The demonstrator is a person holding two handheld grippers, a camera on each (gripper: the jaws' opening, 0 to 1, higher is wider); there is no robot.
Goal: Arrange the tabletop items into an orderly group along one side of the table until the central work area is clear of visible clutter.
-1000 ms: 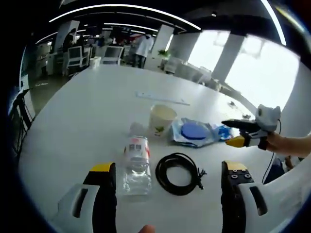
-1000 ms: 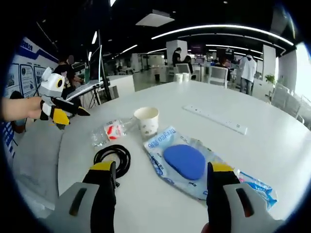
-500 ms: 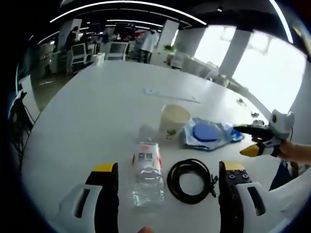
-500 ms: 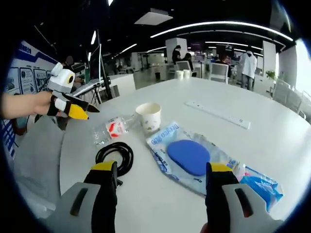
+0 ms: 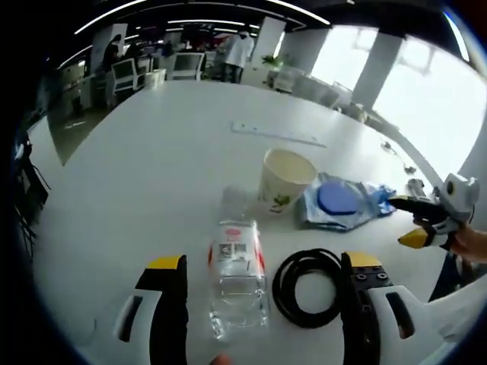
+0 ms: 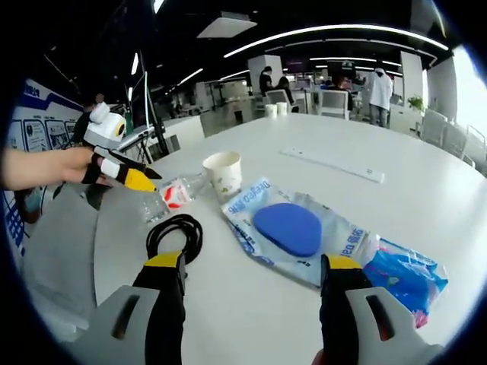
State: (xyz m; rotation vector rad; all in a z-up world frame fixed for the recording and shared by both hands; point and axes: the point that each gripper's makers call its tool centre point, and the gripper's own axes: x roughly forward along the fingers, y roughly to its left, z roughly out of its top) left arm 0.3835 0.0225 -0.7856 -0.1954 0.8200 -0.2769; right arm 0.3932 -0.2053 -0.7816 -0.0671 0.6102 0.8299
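Left gripper (image 5: 259,285) – jaws wide, empty; bottle (image 5: 237,275) between them, cable (image 5: 310,287) at 3 o'clock of bottle, cup (image 5: 284,179) at 12. Right gripper (image 6: 251,285) – wide, empty; blue pouch (image 6: 293,232) ahead.

Clear bottle (image 5: 237,280) lying flat beside coiled black cable (image 5: 308,287), paper cup (image 5: 284,179) upright.

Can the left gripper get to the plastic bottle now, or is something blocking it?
Probably yes. The left gripper is open, and the plastic bottle lies on its side on the table between its jaws. The black cable coil lies beside the bottle, apart from it.
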